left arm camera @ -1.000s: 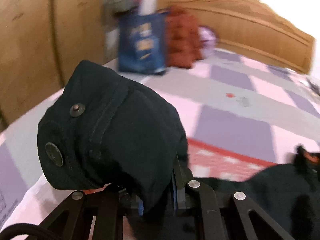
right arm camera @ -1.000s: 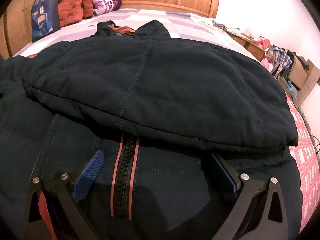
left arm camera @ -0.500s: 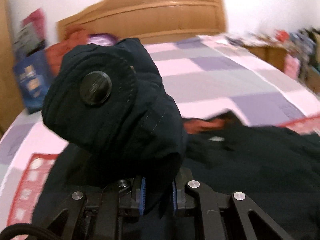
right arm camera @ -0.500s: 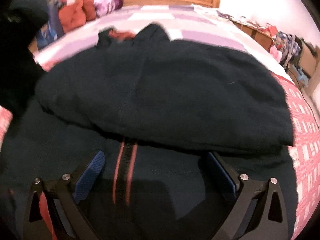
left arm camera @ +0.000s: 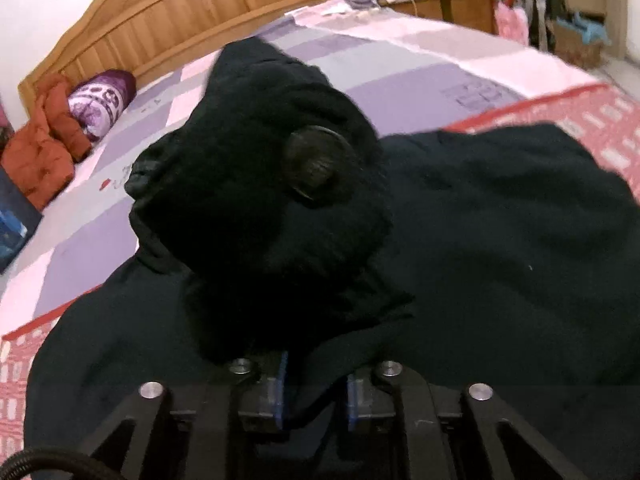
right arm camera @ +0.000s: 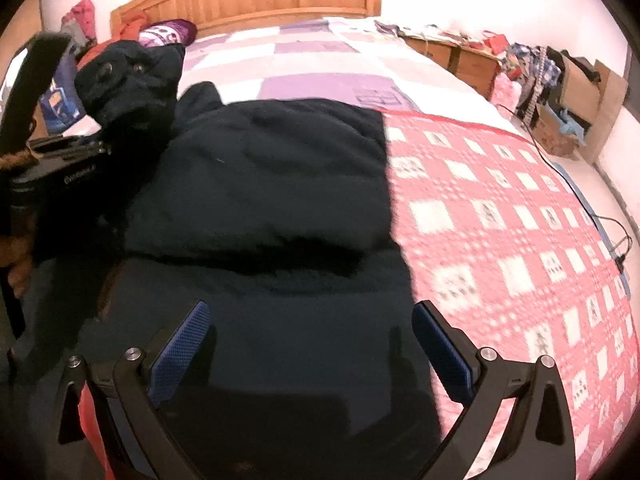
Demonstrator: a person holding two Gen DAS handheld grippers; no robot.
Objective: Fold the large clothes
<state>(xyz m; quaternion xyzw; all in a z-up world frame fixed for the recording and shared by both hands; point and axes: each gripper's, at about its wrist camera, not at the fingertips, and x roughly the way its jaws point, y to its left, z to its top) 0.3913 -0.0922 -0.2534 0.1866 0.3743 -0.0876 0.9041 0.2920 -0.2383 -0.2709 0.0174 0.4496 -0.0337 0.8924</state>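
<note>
1. A dark navy jacket (right arm camera: 272,184) lies across the bed (right arm camera: 500,216), over the pink-and-white checked blanket (right arm camera: 520,264) and the lilac patchwork cover (left arm camera: 400,80) nearer the wooden headboard (left arm camera: 192,12).
2. One part of the jacket is folded over its body; the fold edge runs across the middle of the right wrist view.
3. The left gripper (left arm camera: 314,396) has a sleeve cuff (left arm camera: 260,184) of the jacket between its blue pads (left arm camera: 282,392). Its jaws stand narrow and are opening; dark cloth sits in the gap. Whether the pads press on it is hard to read.
4. The cuff bunches up above the left gripper's fingers and shows a round dark button (left arm camera: 316,164). It hangs over the folded jacket body.
5. In the right wrist view the left gripper (right arm camera: 96,148) sits at the left edge with the cuff above it.
6. The right gripper (right arm camera: 310,354) has its jaws wide, with nothing between them. It hovers over the lower part of the jacket.
7. An orange-red garment (left arm camera: 40,152) and a purple pillow (left arm camera: 102,102) lie by the headboard. Both frames are motion-blurred.
</note>
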